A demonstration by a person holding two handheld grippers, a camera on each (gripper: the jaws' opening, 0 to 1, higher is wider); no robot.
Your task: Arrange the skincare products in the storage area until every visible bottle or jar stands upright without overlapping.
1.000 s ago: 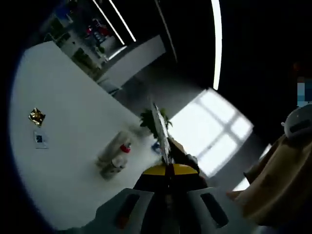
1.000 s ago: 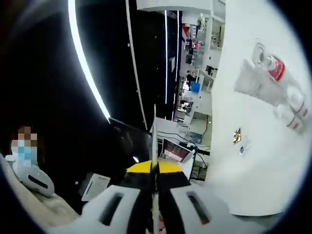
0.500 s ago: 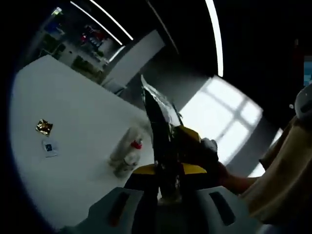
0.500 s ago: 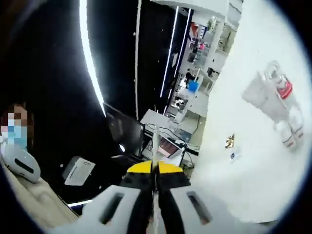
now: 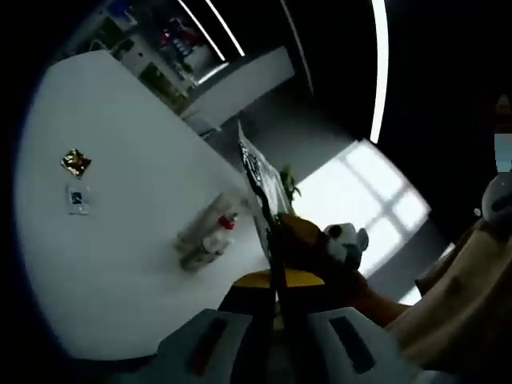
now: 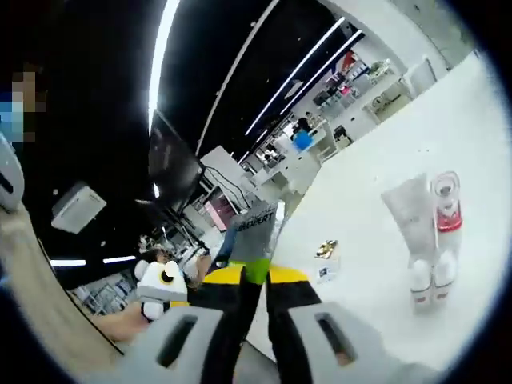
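- My left gripper (image 5: 274,272) and right gripper (image 6: 254,276) both pinch one foil sachet (image 5: 258,178).
- Tubes (image 6: 428,232) lie on white table (image 5: 120,240), well apart.
- Right gripper view: a hand (image 6: 128,320), laptop behind.
- Gold wrapper (image 5: 75,162), small card (image 5: 78,198) left.

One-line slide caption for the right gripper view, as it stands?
Right gripper shut on a flat foil sachet, raised beside the white table where skincare tubes are grouped.
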